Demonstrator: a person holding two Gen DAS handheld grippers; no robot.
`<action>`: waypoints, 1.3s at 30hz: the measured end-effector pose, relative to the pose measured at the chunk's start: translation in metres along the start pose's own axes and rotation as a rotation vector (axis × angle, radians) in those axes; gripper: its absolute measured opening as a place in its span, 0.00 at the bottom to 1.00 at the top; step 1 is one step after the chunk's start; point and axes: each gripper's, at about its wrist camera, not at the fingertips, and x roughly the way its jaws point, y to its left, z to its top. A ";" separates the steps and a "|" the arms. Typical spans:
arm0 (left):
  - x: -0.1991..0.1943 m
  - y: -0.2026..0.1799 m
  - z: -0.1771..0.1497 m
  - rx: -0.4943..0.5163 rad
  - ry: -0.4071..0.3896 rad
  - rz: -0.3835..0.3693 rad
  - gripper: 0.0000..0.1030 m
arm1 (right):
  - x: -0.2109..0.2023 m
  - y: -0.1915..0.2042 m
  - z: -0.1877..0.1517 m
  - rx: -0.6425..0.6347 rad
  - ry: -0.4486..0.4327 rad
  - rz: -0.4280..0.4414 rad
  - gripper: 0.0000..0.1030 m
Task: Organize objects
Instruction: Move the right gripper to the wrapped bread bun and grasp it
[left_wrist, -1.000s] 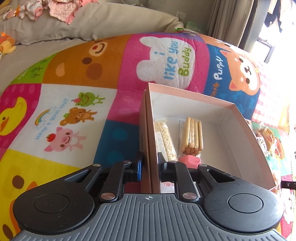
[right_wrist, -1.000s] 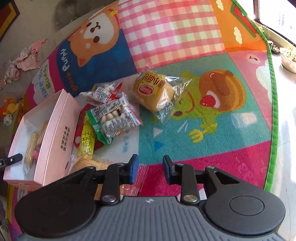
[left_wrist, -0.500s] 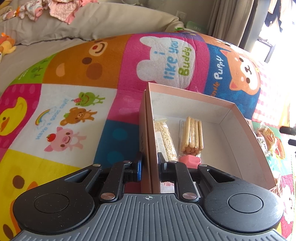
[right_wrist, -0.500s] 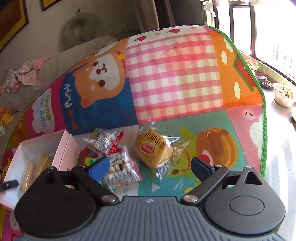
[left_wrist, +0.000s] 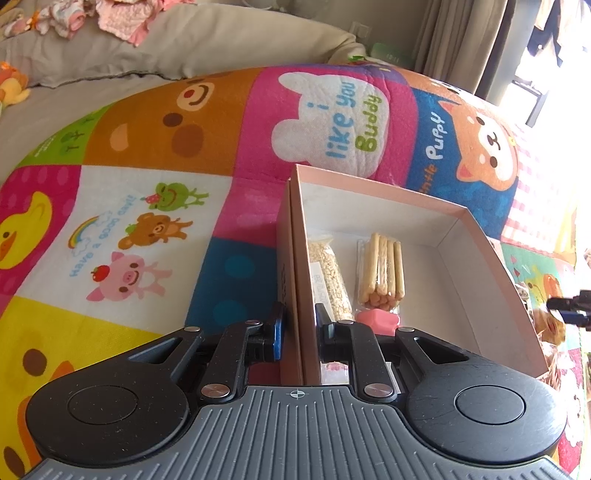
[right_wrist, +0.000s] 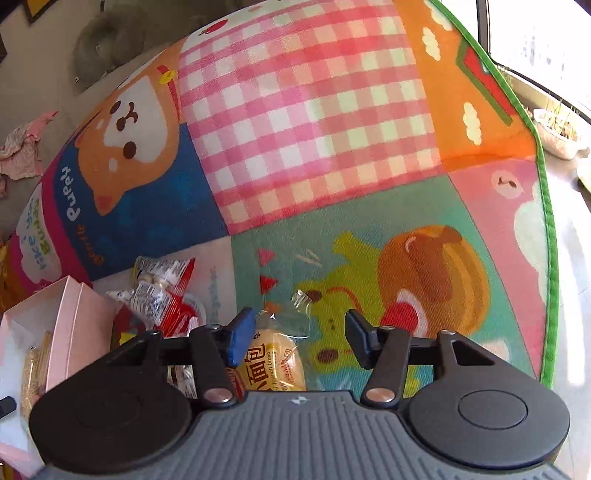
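**Holding the box, reaching for bread**

My left tool (left_wrist: 298, 325) is squeezing the pink box (left_wrist: 424, 206) wall on the play mat (left_wrist: 147, 147).

My right tool (right_wrist: 300, 334) is hanging wide apart over the bagged bread (right_wrist: 275, 363) beside the box.

Play mat (right_wrist: 314, 110): pink-and-white gingham, blue, orange and teal cartoon panels, green border. Box (left_wrist: 480, 258): pale pink outside, white inside. Bread packet (right_wrist: 275, 365): yellow.
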 end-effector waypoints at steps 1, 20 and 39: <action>0.000 0.000 0.000 -0.002 -0.001 -0.001 0.18 | -0.008 -0.004 -0.011 0.010 0.011 0.015 0.52; 0.000 -0.004 -0.002 0.009 0.004 0.025 0.17 | -0.051 0.047 -0.097 -0.168 -0.065 -0.021 0.83; 0.002 -0.005 -0.005 0.030 0.008 0.032 0.17 | -0.139 0.090 -0.147 -0.420 -0.016 0.145 0.64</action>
